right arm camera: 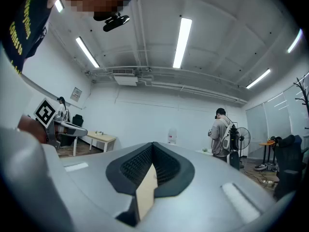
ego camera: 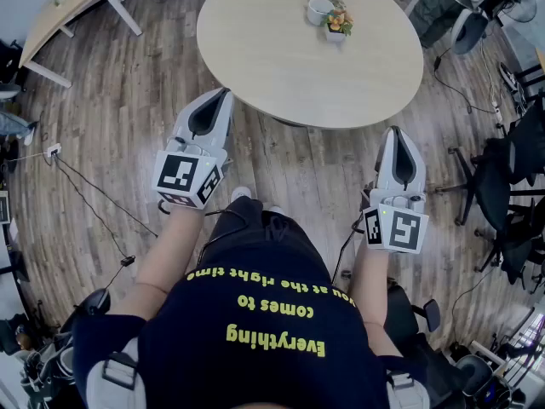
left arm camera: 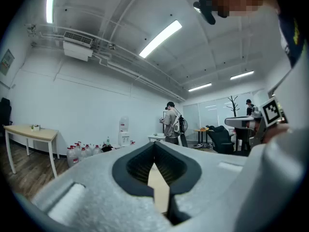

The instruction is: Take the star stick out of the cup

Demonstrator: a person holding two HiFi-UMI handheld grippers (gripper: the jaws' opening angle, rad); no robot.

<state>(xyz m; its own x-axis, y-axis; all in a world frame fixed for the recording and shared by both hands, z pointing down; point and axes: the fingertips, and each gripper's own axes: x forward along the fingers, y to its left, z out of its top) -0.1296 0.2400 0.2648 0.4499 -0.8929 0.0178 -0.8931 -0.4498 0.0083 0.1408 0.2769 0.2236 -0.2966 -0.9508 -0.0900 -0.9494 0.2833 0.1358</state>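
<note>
- A person stands on a wooden floor (ego camera: 128, 100) at the near edge of a round pale surface (ego camera: 281, 66), seen steeply from above.
- The left tongs (ego camera: 223, 96) are closed tight with nothing between them, their tips over the near left rim of the surface.
- The right tongs (ego camera: 395, 133) are also closed and empty, held just short of the near right rim.
- The cup (ego camera: 337, 32) stands on the far side of the surface, with orange and green pieces poking up out of it; a white mug (ego camera: 318, 10) sits just beside it.
- The star stick is presumably among those pieces, upright, but is too small to pick out.
- The cup lies ahead and to the right of the left tongs, ahead and to the left of the right tongs, well apart from both.
- It sits right of centre, so the right tongs look slightly nearer.
</note>
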